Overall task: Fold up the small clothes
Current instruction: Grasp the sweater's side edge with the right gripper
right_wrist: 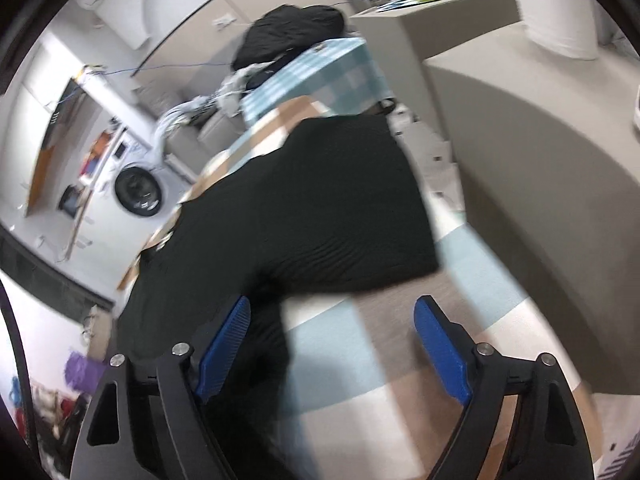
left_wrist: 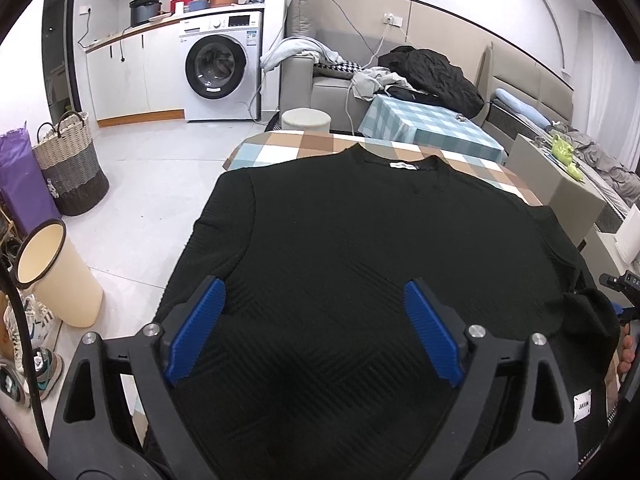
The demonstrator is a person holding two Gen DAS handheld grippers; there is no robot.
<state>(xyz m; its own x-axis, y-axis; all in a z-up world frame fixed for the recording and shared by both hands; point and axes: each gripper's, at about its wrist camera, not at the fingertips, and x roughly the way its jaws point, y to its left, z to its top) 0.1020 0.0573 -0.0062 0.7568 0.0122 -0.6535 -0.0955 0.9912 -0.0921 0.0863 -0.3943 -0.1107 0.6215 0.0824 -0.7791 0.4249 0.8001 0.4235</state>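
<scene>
Black top point(left_wrist: 360, 240) lies flat on the worktop point(left_wrist: 304, 144), which carries a checked cloth of tan, white and pale blue. Collar faces away from the left wrist camera, with a white neck label point(left_wrist: 403, 165) showing. Textured knit with diagonal ribbing across the body. One sleeve hangs off the left worktop edge; the other sleeve point(left_wrist: 588, 312) lies bunched near the right edge.

Left gripper point(left_wrist: 316, 312): jaws spread wide, blue pads above the lower body of the top, fabric visible between them. Pads do not press on the cloth. Whether the tips touch the fabric cannot be told.

Right gripper point(right_wrist: 332, 328): jaws spread wide, nothing pinched. Right wrist view is motion-blurred. Its left pad sits over the dark edge of the top point(right_wrist: 304, 200); its right pad is over bare checked cloth point(right_wrist: 400, 340). The sleeve end lies across the view just beyond the pads.

A hand point(left_wrist: 626, 354) shows partly at the right rim of the left wrist view, on dark hardware.

Background: washer point(left_wrist: 222, 66), woven basket point(left_wrist: 72, 168), cream bin point(left_wrist: 60, 272), sofa point(left_wrist: 320, 84) with clothes heaped on it.
</scene>
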